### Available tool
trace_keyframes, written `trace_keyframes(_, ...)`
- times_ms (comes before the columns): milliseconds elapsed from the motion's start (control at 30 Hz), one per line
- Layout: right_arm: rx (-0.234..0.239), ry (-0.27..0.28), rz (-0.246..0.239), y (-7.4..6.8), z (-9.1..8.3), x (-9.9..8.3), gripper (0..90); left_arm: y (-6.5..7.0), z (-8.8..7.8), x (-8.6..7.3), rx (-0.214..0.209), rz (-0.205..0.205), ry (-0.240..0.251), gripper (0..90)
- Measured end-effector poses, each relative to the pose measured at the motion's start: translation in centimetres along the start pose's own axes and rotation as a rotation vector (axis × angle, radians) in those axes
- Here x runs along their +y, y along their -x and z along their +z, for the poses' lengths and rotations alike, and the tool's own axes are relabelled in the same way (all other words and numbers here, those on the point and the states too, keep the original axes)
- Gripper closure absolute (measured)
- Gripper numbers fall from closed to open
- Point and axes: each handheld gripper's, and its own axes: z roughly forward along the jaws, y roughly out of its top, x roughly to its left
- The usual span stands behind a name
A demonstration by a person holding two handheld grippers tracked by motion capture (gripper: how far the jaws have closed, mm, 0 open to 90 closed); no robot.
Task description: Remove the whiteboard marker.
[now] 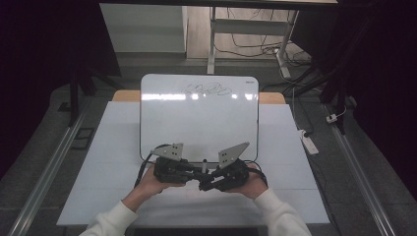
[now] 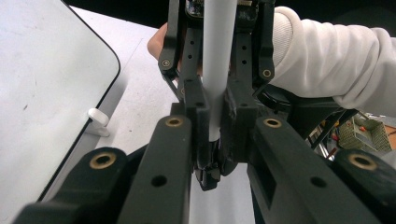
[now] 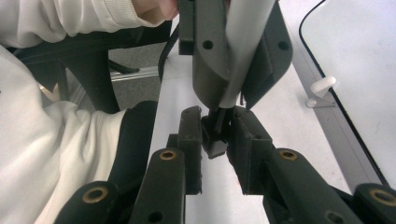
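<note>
A whiteboard stands propped on the white table, with a dark scribble near its top edge, and everything else sits just in front of its lower edge. To the left in the high view, the person's left hand holds the left gripper, which points right toward the middle, its grey plate tilted up near the whiteboard's bottom rim. In the left gripper view, its jaws are pressed together on the grey barrel of a marker, which runs straight away from the camera between the jaws, with the whiteboard's rounded corner and a small white foot off to that view's left. The marker lies level between the two grippers, in front of the middle of the whiteboard's lower edge and above the table. To the right of that, the right gripper points back toward the left one, held by the right hand in a white sleeve. In the right gripper view, its jaws are closed on the marker's black cap, with the grey barrel rising beyond it into the other gripper's jaws; the whiteboard's edge and its white foot lie to that view's right. The two grippers nearly touch tip to tip.
</note>
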Motion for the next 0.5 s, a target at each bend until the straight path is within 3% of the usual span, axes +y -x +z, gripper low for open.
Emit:
trace_keyframes(233, -0.040, 0.036, -0.009, 0.0, -0.3, 0.0, 77.4, 0.0, -0.3, 0.0, 0.031, -0.003, 0.039, 78.8)
trace_keyframes(433, -0.082, 0.052, -0.001, 0.1, -0.4, -0.1, 77.6, -0.2, -0.7, -0.1, 0.083, -0.032, 0.061, 63.5)
trace_keyframes(500, -0.117, 0.061, 0.011, 0.1, -0.4, -0.2, 77.6, -0.2, -1.2, -0.1, 0.109, -0.044, 0.077, 54.4)
